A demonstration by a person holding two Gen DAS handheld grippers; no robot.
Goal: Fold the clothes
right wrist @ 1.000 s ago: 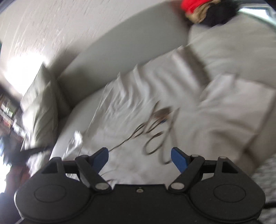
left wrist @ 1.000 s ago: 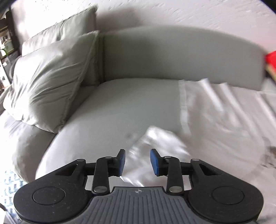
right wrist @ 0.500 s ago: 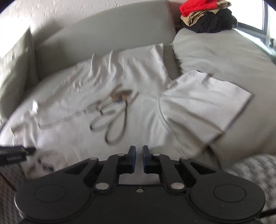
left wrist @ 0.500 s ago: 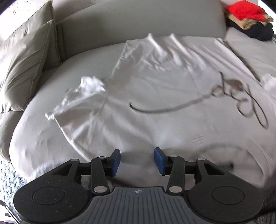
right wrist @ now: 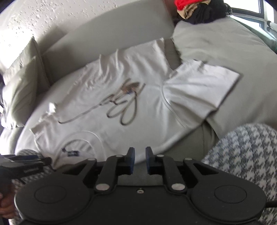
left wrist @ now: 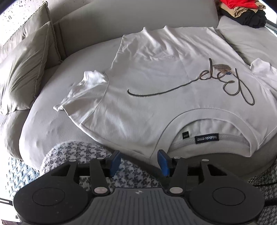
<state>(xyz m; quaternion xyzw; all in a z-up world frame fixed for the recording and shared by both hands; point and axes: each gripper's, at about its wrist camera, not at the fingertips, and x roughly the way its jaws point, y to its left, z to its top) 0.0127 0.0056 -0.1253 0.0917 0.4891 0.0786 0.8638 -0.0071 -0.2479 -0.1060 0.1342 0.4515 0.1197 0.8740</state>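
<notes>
At the near edge of the sofa (left wrist: pixel 57 69), I am pulling both tools back from the white T-shirt (left wrist: pixel 155 83): half a second ago my right gripper (right wrist: pixel 139 160) was pinched shut, now its pads are parting a little, gripping nothing; my left gripper (left wrist: pixel 138 161) is staying spread wide and empty by the shoulder at the collar (left wrist: pixel 204 124). Shirt is lying face up, collar toward me, hem against the backrest. I am reading this as spreading done, folding not yet begun. Left sleeve (left wrist: pixel 83 91) is lying crumpled, right sleeve (right wrist: pixel 204 86) flat on the next cushion. Bare cushion flanks both sleeves; farther off, pillows (left wrist: pixel 24 65) left, a clothes pile (left wrist: pixel 242 10) far right.
</notes>
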